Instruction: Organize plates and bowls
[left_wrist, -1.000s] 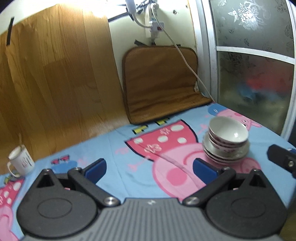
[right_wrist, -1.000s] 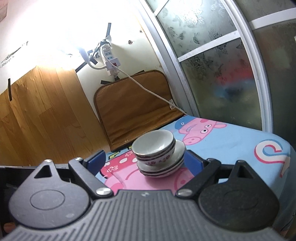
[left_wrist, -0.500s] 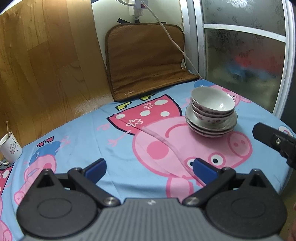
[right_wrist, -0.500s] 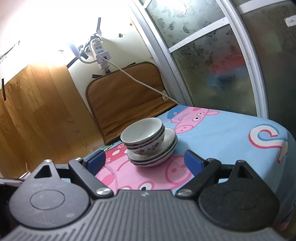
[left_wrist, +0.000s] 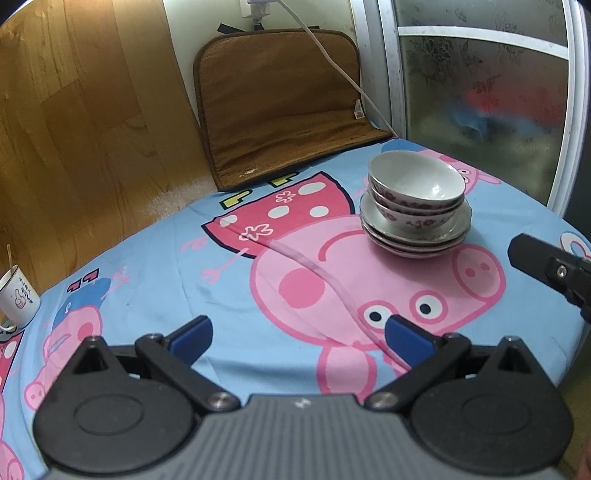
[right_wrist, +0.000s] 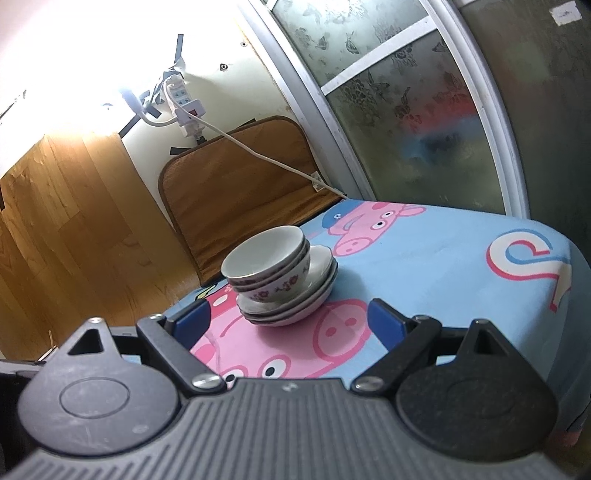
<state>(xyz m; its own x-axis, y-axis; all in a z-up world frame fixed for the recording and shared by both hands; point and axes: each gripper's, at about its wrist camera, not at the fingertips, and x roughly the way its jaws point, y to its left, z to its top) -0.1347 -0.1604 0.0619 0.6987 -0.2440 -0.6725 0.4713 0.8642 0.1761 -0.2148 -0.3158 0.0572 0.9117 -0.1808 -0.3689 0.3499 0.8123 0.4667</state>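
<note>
Both cameras sit low by the table edge (one on each gripper) and both see the stacked dishes (left_wrist: 415, 206) (right_wrist: 282, 275).

Bowls (left_wrist: 416, 186) sit nested on stacked plates (left_wrist: 415, 236), on the table (left_wrist: 147, 280) toward its far right. A mat (left_wrist: 280, 107) leans behind them. A mug (left_wrist: 16, 295) stands, seemingly, at the far left edge.

Three bowls (left_wrist: 415, 184) nested atop three stacked plates (left_wrist: 413, 236); one mug (left_wrist: 16, 297), left edge; two grippers.
</note>
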